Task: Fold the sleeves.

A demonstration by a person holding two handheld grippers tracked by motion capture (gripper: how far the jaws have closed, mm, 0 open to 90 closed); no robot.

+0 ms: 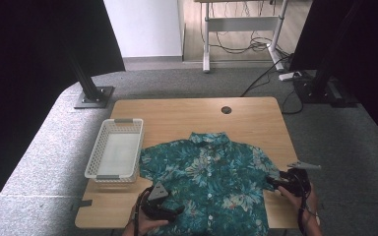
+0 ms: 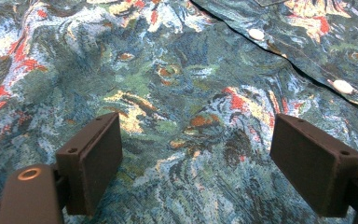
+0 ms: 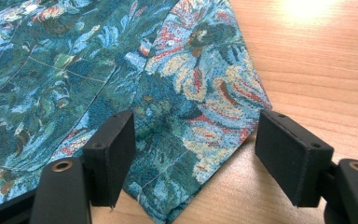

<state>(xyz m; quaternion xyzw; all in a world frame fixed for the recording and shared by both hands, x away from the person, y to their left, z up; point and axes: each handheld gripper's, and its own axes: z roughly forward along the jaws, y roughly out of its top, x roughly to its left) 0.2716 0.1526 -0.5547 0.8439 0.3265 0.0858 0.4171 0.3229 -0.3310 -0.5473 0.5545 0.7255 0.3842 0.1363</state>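
A teal floral short-sleeved shirt (image 1: 211, 177) lies flat, front up and buttoned, on the wooden table (image 1: 187, 115), collar toward the far side. My left gripper (image 1: 174, 212) hovers open over the shirt's lower left front (image 2: 186, 107), its jaws wide apart with only flat cloth under them and the white buttons (image 2: 256, 34) beyond. My right gripper (image 1: 271, 182) is open at the shirt's right sleeve (image 3: 200, 107); the sleeve's hem corner lies between the jaws, which stand apart from it.
A white plastic basket (image 1: 114, 150) stands empty at the table's left edge, touching the shirt's left sleeve. Bare wood lies right of the sleeve (image 3: 317, 70) and behind the collar, with a round cable hole (image 1: 226, 109) at the back.
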